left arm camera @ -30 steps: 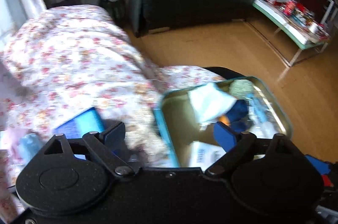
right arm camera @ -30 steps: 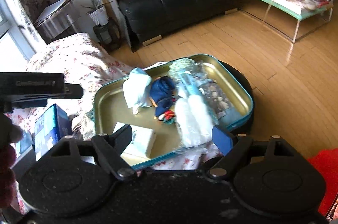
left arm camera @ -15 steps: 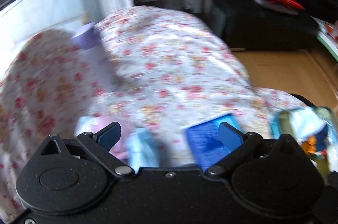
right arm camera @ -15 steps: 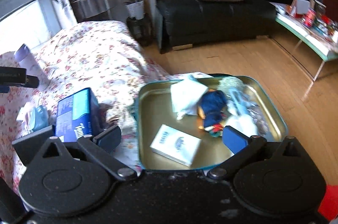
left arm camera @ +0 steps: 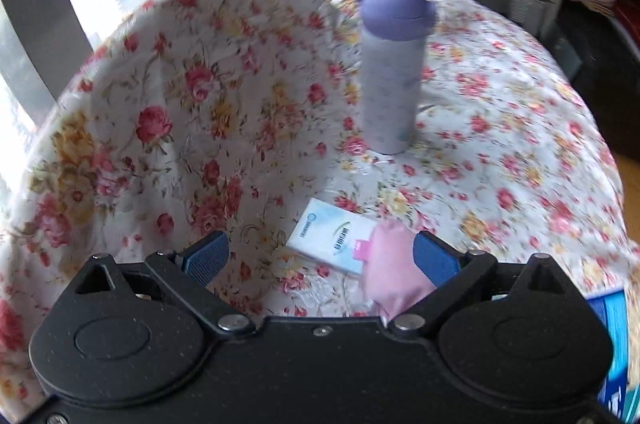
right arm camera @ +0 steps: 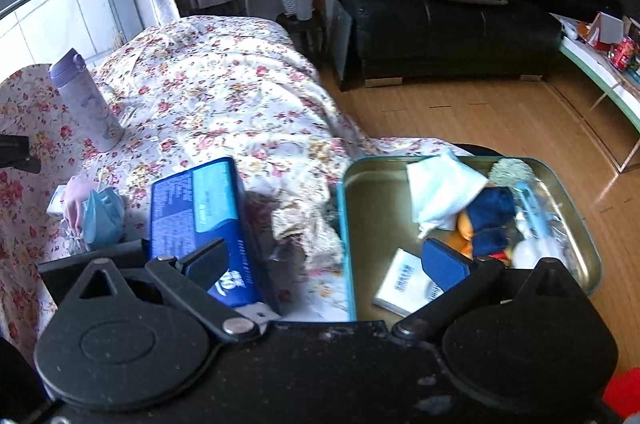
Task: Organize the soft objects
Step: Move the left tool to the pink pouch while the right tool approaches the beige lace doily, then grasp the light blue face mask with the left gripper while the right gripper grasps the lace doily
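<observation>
left gripper: jaws wide after opening further, nothing held, over floral cloth; white tissue packet and pink soft item between the fingers, untouched; lilac bottle upright beyond. right gripper: jaws likewise just opened wide, empty; blue box beside left finger; teal tin tray holds white cloth, blue plush toy, tissue packet.

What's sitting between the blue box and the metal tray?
Only rumpled floral cloth lies between the blue box and the tray, seen in the right wrist view.
</observation>
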